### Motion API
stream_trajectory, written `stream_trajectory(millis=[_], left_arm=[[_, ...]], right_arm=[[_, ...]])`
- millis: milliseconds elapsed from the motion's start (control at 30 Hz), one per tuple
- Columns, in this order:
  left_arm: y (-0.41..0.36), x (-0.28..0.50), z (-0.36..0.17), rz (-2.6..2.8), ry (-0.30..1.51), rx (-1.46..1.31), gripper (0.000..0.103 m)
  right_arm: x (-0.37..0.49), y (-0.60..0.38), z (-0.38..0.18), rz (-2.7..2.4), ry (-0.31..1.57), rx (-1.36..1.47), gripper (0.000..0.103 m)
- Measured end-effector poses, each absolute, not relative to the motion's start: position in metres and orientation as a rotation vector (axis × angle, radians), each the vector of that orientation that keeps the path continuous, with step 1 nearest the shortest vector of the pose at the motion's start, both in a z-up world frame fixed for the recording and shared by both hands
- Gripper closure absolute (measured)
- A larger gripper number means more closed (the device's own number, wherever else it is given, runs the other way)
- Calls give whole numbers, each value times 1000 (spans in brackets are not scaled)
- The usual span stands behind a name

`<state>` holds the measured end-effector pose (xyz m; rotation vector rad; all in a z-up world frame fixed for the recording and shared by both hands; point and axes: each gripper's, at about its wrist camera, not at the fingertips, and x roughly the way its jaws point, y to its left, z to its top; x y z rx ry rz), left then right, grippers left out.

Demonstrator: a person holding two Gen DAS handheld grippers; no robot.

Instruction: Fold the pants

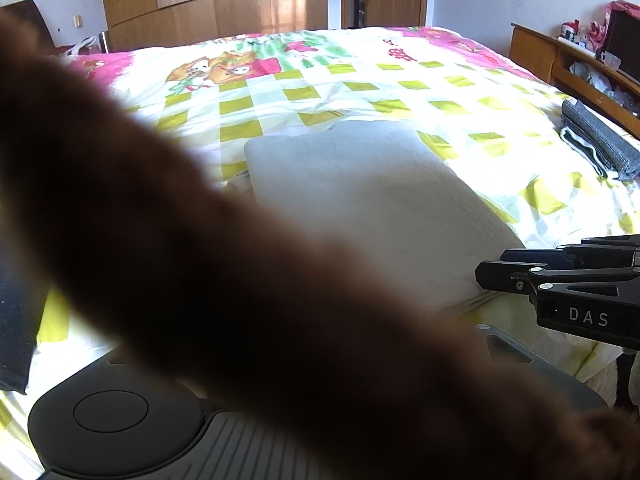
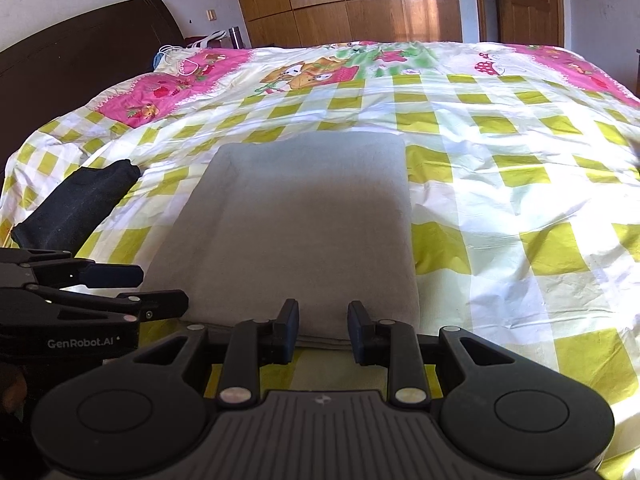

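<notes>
Pants: the grey pants [image 2: 304, 224] lie already folded into a flat, thick rectangle in the middle of the bed [image 2: 500, 208], with the near edge just ahead of both tools. By the look of it the folding is nearly or fully done, and what remains is likely a last tidy or a move to a pile.

Right gripper: the right gripper [image 2: 323, 330] sits low at the near edge of the pants, its fingers [image 2: 289, 330] partly apart with a clear gap, one on each side of the stacked hem and not pressing it. It holds nothing. That placement suits either pinching the layered edge or having just let it go; I cannot say which.

Left gripper: the left gripper [image 2: 160, 290] comes in from the side at the near left corner of the pants. Its fingers stand apart, and no cloth shows between them in the right wrist view. Its own camera is mostly covered by a blurred brown shape [image 1: 240, 280] close to the lens, which I cannot identify.

Bed: a checked yellow-green and white sheet with pink cartoon borders, lightly creased and soft, so the pants sink a little.

Other clothes: a dark folded garment [image 2: 80, 200] lies left of the pants; a grey folded stack [image 1: 600, 144] lies far right, probably finished pieces.

Room: wooden wardrobe [image 2: 344, 0], wooden door [image 2: 524, 0], dark headboard [image 2: 80, 48], sunlit.
</notes>
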<state>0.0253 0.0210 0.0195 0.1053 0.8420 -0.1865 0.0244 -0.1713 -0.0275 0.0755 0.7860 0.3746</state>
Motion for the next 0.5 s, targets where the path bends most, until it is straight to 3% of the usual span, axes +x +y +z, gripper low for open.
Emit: stream_trajectory(millis=[500], left_arm=[[21, 28, -3, -192, 924, 107, 45]], right_arm=[[27, -173, -33, 377, 787, 82, 62]])
